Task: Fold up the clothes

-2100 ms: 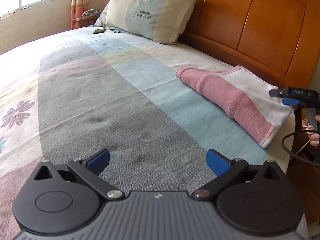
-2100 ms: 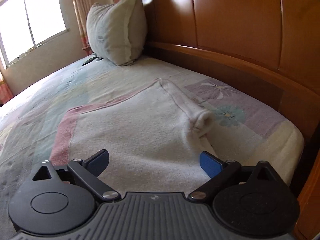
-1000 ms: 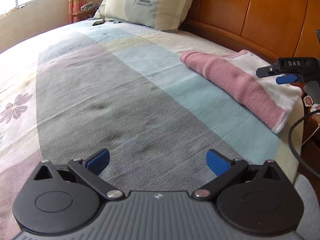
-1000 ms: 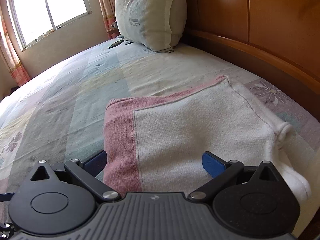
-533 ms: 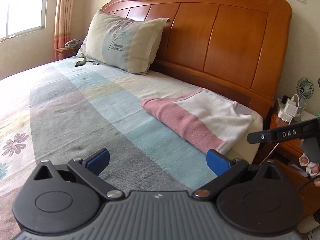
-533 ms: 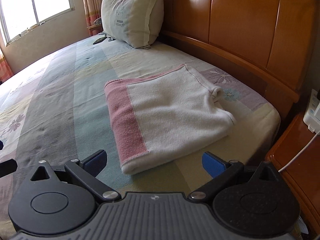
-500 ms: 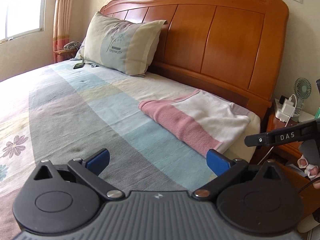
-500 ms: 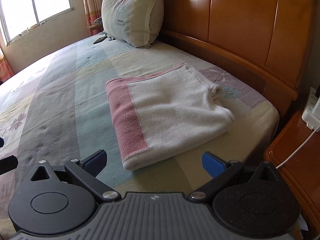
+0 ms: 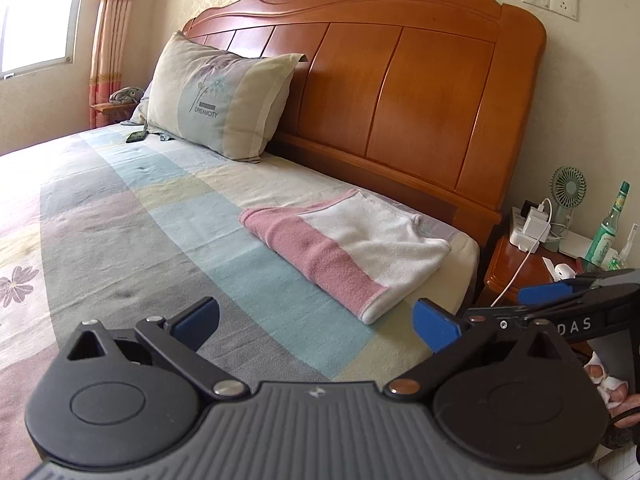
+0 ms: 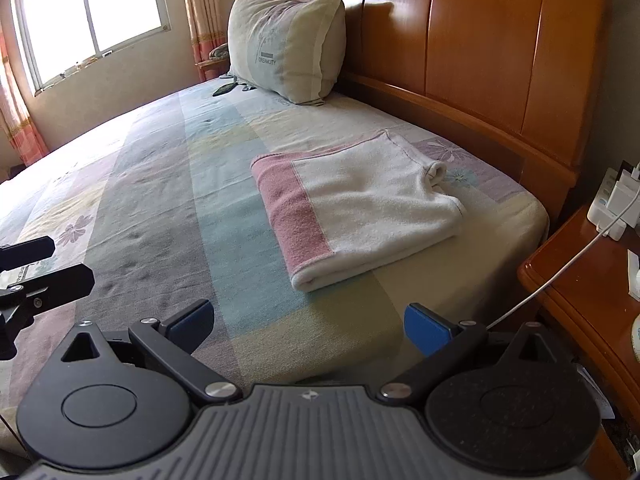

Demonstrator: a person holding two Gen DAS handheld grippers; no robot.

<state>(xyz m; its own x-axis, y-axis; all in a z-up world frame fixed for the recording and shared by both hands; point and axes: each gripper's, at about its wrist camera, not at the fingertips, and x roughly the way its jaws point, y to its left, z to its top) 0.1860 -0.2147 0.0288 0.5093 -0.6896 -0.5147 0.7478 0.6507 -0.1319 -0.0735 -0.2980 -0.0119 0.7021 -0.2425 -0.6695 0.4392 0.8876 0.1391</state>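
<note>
The big soft pale pillow (image 9: pixel 218 98) by the wooden headboard said "DREAMCITY" in grey letters. The black right gripper (image 9: pixel 552 300) had "DAS" in white letters.

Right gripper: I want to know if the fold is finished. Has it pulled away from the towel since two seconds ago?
Yes. The right gripper, open, has backed away: the folded towel once filled its view; now the towel lies farther off, the bed's edge showing.
</note>
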